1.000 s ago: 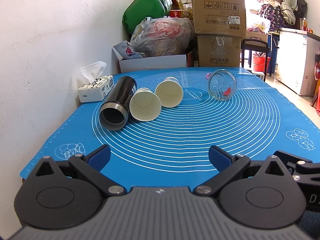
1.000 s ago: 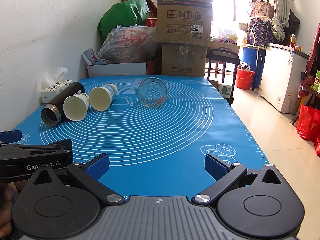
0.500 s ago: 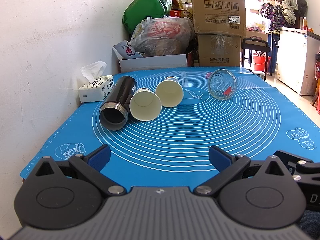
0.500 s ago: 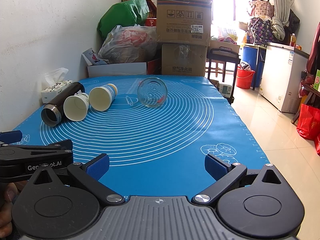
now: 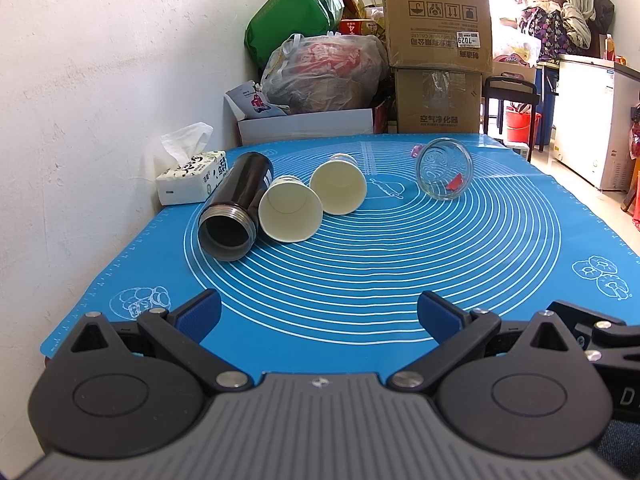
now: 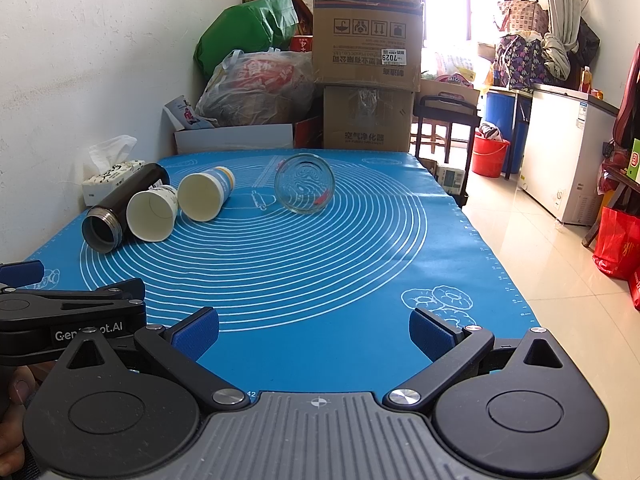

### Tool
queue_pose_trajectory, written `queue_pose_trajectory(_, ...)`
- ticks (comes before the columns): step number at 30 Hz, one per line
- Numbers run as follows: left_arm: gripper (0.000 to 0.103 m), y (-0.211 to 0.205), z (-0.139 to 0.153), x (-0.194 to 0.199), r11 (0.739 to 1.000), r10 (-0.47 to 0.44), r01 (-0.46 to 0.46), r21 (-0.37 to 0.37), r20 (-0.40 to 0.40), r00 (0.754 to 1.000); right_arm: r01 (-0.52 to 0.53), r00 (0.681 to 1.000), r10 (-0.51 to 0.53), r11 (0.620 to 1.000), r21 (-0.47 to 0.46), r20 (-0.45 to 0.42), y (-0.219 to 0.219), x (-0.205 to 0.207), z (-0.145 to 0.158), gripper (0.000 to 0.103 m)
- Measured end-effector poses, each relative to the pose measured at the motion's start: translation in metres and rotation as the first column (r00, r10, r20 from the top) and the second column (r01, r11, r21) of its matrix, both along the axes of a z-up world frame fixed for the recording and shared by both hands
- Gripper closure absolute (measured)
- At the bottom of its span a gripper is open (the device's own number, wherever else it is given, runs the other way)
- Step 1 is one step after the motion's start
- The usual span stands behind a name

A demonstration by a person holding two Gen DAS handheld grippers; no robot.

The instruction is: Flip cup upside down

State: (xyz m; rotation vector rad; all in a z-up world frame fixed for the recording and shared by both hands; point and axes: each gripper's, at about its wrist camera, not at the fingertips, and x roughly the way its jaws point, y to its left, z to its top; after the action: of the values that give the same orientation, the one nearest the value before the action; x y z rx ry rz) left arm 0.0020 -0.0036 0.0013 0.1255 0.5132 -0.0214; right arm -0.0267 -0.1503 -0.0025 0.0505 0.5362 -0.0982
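Several cups lie on their sides on a blue mat [image 5: 360, 272], mouths toward me: a black flask [image 5: 234, 210] [image 6: 116, 210], a paper cup [image 5: 290, 216] [image 6: 152, 218] touching it, a second paper cup [image 5: 339, 190] [image 6: 204, 194], and a clear glass [image 5: 444, 174] [image 6: 305, 189] further right. My left gripper [image 5: 319, 314] is open and empty near the mat's front edge. My right gripper [image 6: 314, 334] is open and empty, also at the front edge, to the right of the left one [image 6: 72, 312].
A tissue box [image 5: 192, 178] stands by the white wall at the left. Beyond the table's far edge are bags [image 5: 320, 72], a white box [image 5: 304, 126] and stacked cardboard boxes [image 5: 438, 52]. The table's right edge drops to a tiled floor [image 6: 560, 280].
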Motion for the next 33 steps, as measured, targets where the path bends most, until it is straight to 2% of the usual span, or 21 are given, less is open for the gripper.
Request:
queue_pose_trajectory(10, 0.000, -0.001, -0.001, 0.000, 1.000, 0.001, -0.001, 0.007, 0.003, 1.000, -0.003, 1.000, 0.003, 1.000, 0.009, -0.009, -0.002, 0.002, 0.001, 0.000)
queue_pose_trajectory(21, 0.000, -0.012, 0.009, 0.012, 1.000, -0.018, 0.018, 0.019, 0.004, 1.000, 0.000, 1.000, 0.001, 0.997, 0.075, -0.014, -0.022, 0.011, 0.009, 0.000)
queue_pose_trajectory(24, 0.000, -0.018, 0.022, 0.028, 0.999, -0.033, 0.033, -0.017, -0.017, 0.999, 0.004, 1.000, -0.003, 0.994, 0.106, -0.013, -0.038, 0.019, 0.016, 0.000)
queue_pose_trajectory(28, 0.000, -0.033, 0.038, 0.060, 0.997, -0.059, 0.056, -0.053, -0.049, 0.997, 0.022, 1.000, -0.023, 0.995, 0.101, 0.005, -0.061, 0.033, 0.028, 0.000)
queue_pose_trajectory(33, 0.000, -0.059, 0.053, 0.105, 0.997, -0.064, 0.060, -0.058, -0.068, 0.996, 0.025, 1.000, -0.025, 0.995, 0.098, 0.003, -0.091, 0.056, 0.037, 0.001)
